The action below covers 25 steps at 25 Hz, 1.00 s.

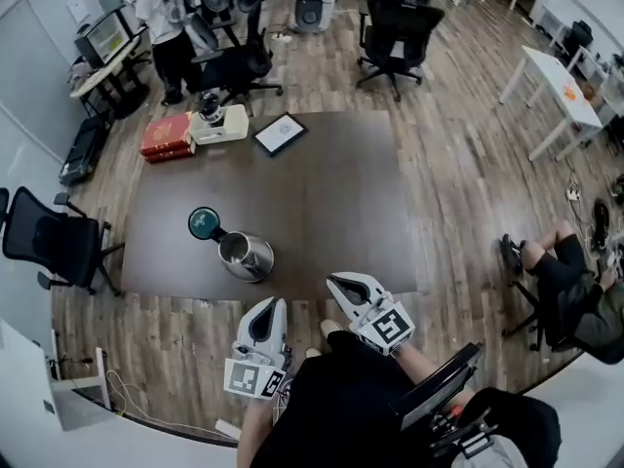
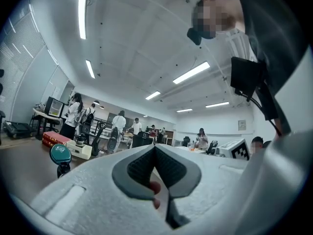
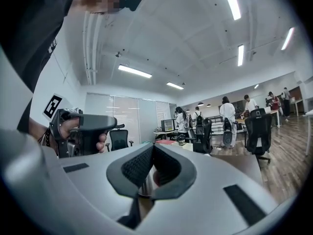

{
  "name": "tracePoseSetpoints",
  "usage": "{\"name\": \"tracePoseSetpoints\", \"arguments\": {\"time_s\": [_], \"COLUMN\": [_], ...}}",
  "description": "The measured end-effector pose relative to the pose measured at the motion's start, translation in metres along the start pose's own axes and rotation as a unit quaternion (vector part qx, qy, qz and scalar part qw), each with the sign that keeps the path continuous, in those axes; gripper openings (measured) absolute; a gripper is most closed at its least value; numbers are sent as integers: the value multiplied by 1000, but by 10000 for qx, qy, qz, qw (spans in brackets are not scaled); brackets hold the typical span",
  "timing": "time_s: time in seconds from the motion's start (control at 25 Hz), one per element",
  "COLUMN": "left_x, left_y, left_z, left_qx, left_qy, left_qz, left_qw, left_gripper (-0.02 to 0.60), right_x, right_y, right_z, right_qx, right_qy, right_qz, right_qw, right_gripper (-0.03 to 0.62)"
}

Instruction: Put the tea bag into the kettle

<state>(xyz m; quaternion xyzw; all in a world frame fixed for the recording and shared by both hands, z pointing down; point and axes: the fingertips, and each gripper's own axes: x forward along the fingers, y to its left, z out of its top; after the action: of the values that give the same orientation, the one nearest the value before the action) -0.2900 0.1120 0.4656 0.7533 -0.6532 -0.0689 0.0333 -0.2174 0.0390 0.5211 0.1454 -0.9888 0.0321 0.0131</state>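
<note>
The steel kettle (image 1: 246,256) stands open near the front edge of the dark table (image 1: 331,193). Its teal lid (image 1: 204,222) is hinged up behind it, and the lid (image 2: 60,153) also shows low in the left gripper view. My left gripper (image 1: 274,305) hovers just off the table's front edge, right of the kettle, with its jaws shut. My right gripper (image 1: 332,282) is beside it over the table edge, its jaws also together. Neither gripper (image 2: 155,148) (image 3: 153,147) holds anything that I can make out. No tea bag shows in any view.
At the table's far left lie red boxes (image 1: 168,136), a white box (image 1: 219,123) with a small appliance on it, and a framed tablet (image 1: 280,133). Office chairs (image 1: 54,242) (image 1: 395,32) ring the table. A person (image 1: 161,18) stands at the back.
</note>
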Motion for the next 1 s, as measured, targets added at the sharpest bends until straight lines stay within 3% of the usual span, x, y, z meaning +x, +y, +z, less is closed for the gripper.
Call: {"name": "tracePoseSetpoints", "arguments": {"time_s": [0.16, 0.32, 0.44, 0.6, 0.72, 0.84, 1.0], "left_x": [-27, -58, -87, -106, -112, -109, -106], "left_y": [-30, -20, -8, -29, -57, -78, -111], "left_z": [0, 8, 9, -2, -9, -16, -27], "left_qx": [316, 867, 810, 579, 756, 1036, 1019], "left_qy": [22, -34, -53, 23, 153, 244, 353], "left_qz": [118, 647, 864, 705, 537, 453, 332], "left_qw": [9994, 9941, 9930, 9958, 9956, 9933, 9936], "left_gripper": [3, 3, 3, 3, 3, 3, 3], "right_x": [-33, -48, -53, -82, -102, -105, -121], "right_y": [23, 45, 67, 80, 91, 108, 125], "right_z": [20, 6, 12, 29, 40, 47, 52], "right_qx": [-83, -305, -396, -372, -341, -551, -595], "right_qy": [-107, 340, 286, 158, 203, 145, 102], "right_qz": [-64, -104, -61, -221, -262, 35, 435], "right_qw": [9999, 9989, 9988, 9989, 9989, 9984, 9972], "right_gripper": [6, 6, 6, 6, 6, 6, 6]}}
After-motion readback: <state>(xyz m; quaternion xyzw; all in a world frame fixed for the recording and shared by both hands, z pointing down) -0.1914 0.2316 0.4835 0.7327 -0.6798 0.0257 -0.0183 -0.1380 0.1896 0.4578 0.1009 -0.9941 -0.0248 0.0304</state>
